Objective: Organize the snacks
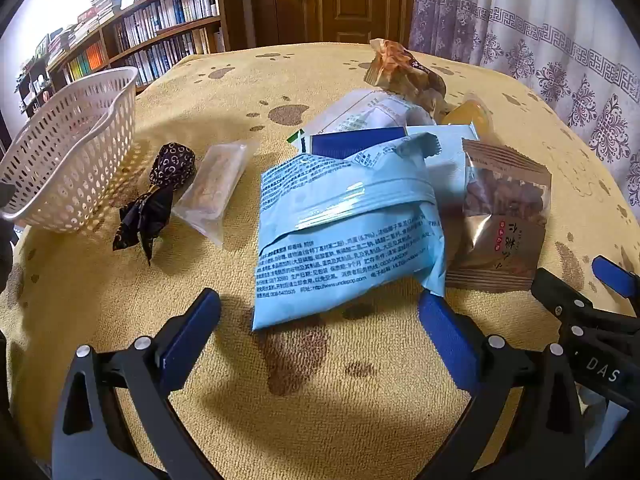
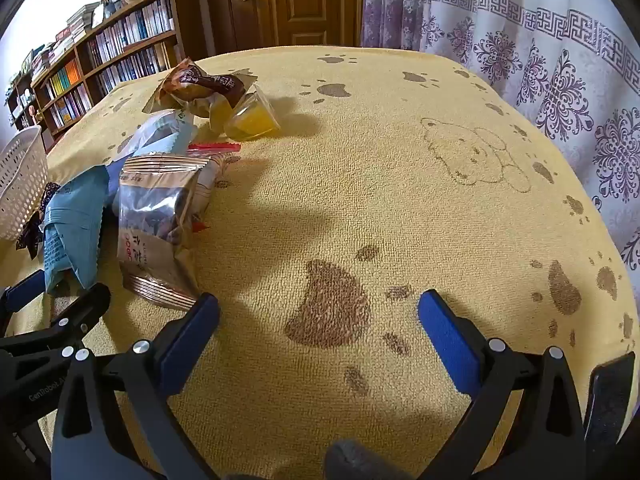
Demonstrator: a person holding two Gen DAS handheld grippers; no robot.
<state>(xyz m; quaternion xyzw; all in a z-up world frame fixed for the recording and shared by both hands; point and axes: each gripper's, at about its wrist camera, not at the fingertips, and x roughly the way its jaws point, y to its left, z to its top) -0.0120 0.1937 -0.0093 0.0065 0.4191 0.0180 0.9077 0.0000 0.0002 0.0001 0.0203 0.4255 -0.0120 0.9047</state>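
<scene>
beside the white basket (image 1: 68, 152), loose snack packets (image 1: 344, 232), perhaps ten

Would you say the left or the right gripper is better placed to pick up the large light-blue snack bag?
Left. The left gripper is open right before the light-blue snack bag; the right gripper faces bare yellow cloth.

I'm looking into a lived-in home room: a wooden bookshelf (image 1: 160, 28) crammed with books along the wall, a panelled wooden door (image 1: 332, 0) with a brass knob, patterned purple-and-white curtains (image 2: 520, 52), and a yellow paw-print cloth (image 2: 360, 184) covering the bench.
</scene>
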